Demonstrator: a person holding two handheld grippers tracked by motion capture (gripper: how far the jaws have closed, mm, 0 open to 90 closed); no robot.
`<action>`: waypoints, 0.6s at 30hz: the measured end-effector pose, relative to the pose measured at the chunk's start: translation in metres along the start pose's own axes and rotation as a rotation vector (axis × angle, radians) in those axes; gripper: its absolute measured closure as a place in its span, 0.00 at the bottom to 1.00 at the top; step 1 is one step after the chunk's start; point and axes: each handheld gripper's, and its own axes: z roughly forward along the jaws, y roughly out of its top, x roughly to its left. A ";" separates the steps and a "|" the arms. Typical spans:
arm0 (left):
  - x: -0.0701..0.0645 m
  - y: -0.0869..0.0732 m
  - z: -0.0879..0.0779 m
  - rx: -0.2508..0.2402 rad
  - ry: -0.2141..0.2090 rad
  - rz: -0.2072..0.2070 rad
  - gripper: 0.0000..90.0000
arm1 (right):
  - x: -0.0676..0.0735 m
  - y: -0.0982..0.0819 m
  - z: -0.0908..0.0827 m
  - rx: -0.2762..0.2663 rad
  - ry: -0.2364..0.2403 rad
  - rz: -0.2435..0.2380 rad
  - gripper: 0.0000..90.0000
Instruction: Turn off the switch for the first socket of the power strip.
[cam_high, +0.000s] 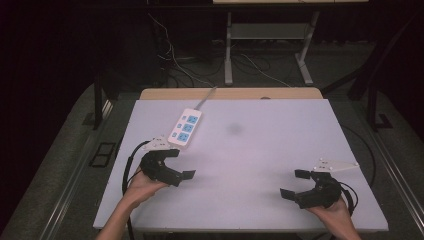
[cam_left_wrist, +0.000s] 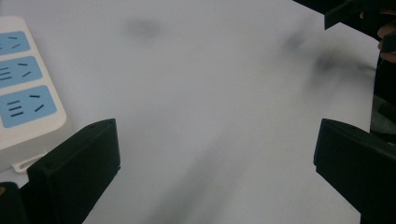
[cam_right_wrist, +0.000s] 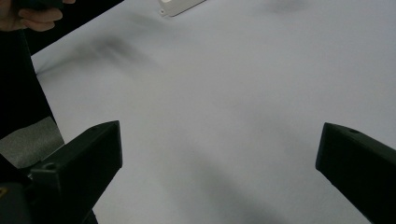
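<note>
Both grippers, left (cam_high: 181, 164) & right (cam_high: 296, 183), wide open, holding nothing; power strip (cam_high: 185, 127) untouched far left — work not yet begun.

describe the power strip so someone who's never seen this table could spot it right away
Start at the pale table and look to its far left part, just beyond the left tool. The power strip lies flat there at a slant, with a grey cord running off the far edge. It is the one white bar with three blue socket panels, unlike the two black tools.
</note>
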 end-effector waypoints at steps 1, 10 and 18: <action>0.000 0.001 0.000 -0.001 0.000 -0.003 0.00 | 0.000 0.000 0.000 0.002 0.000 0.001 0.00; 0.008 0.011 0.000 0.014 0.008 0.008 0.00 | 0.000 0.000 0.000 0.003 0.000 0.000 0.00; 0.014 0.018 0.002 0.028 0.015 0.013 0.00 | 0.000 0.000 0.000 0.002 0.002 0.003 0.00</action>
